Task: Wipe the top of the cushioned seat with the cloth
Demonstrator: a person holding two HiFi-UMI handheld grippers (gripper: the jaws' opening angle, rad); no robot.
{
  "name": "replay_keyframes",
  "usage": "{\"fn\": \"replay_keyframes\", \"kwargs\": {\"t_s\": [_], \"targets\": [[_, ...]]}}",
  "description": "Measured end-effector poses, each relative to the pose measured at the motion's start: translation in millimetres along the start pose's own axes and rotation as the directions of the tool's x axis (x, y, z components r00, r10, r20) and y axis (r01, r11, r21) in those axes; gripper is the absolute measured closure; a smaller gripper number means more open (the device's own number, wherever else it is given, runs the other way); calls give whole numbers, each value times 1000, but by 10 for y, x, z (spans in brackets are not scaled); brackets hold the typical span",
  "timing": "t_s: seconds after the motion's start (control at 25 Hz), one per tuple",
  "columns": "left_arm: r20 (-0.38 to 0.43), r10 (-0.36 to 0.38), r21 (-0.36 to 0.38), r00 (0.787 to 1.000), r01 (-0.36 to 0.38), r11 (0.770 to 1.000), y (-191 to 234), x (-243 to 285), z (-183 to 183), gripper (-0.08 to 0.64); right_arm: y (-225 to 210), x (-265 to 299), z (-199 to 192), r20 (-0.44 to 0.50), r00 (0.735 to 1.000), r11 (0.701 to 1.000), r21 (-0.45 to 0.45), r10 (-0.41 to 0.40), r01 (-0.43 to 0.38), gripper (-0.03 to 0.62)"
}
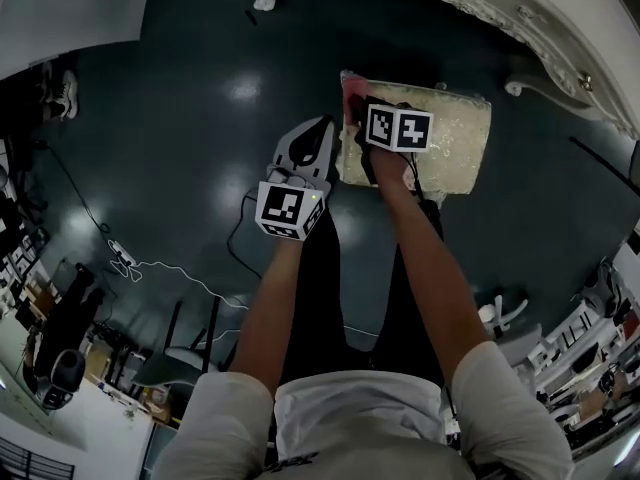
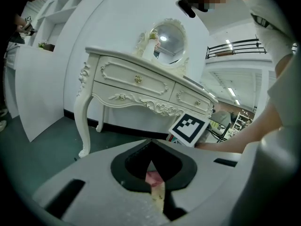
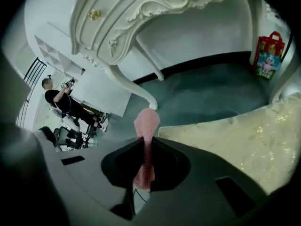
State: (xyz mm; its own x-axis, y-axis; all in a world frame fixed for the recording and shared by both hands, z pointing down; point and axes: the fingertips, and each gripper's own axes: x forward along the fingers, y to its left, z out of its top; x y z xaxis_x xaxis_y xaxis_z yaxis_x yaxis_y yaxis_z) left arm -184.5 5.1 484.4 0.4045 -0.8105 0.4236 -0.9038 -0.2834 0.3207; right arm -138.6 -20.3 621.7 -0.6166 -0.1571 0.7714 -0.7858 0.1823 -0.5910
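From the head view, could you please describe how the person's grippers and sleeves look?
The left gripper and the right gripper both have grey shells with black cut-outs. Each carries a white cube with black square markers. The person wears short light sleeves and dark trousers.

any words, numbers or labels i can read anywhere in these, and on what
No readable text anywhere.
Left marker cube and right marker cube: black and white square patterns only, no letters.
Red bag: a cartoon figure; any lettering is too small to read.
Pink cloth: plain, no print.
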Motion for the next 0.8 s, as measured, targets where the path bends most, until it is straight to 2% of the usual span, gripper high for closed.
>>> {"fn": "replay_keyframes", "kwargs": {"t_s": [0.12, 0.32, 0.8], "targets": [[0, 8, -14, 1000, -8, 1000, 82, 1, -54, 548, -8, 233, -38, -54, 998, 999, 21, -28, 29, 568], [12, 16, -11, 1000, -16, 1000, 158, 1, -35, 548, 12, 315, -68, -114, 991, 997, -25, -71, 68, 569], [-16, 41, -16, 999, -41, 999, -44, 180, -184, 548, -237, 71, -3, -124, 990, 995, -80, -69, 59, 570]]}}
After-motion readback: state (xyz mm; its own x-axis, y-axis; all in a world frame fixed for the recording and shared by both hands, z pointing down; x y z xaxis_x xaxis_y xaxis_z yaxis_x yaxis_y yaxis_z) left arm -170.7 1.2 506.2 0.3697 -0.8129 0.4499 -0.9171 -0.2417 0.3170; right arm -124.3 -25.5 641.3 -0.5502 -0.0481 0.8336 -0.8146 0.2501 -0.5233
